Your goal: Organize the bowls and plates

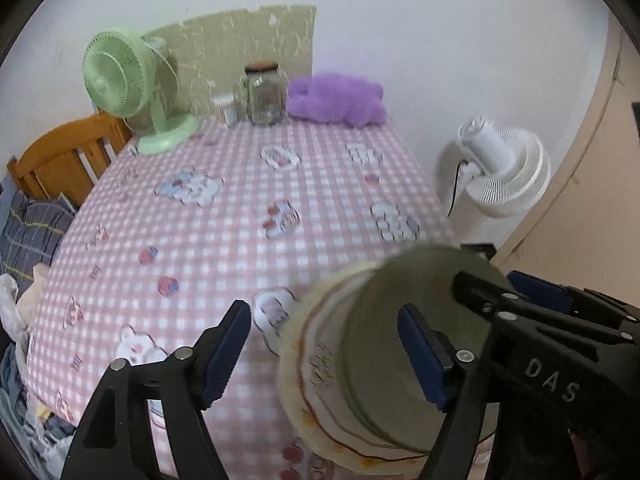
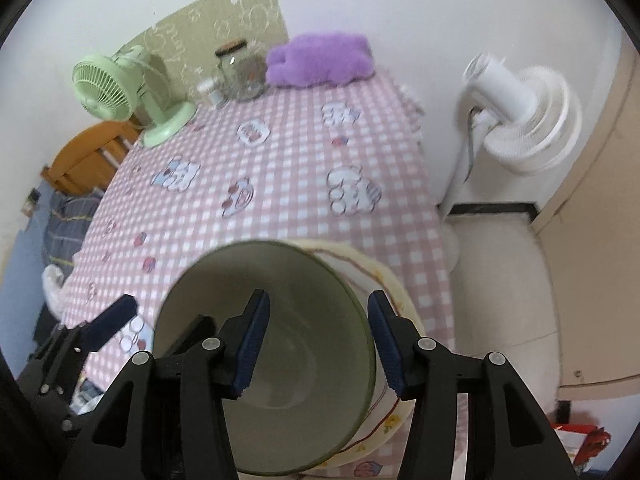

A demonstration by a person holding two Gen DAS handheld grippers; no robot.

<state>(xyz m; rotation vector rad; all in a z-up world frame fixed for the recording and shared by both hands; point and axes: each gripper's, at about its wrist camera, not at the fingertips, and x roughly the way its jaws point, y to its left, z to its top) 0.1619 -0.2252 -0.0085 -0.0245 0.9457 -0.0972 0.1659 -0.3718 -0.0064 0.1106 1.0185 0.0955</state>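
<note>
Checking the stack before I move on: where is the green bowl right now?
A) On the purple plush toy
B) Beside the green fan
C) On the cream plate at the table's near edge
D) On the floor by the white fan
C: the green bowl sits on the cream plate at the near edge of the table, with the right gripper fingers straddling its rim.
</note>
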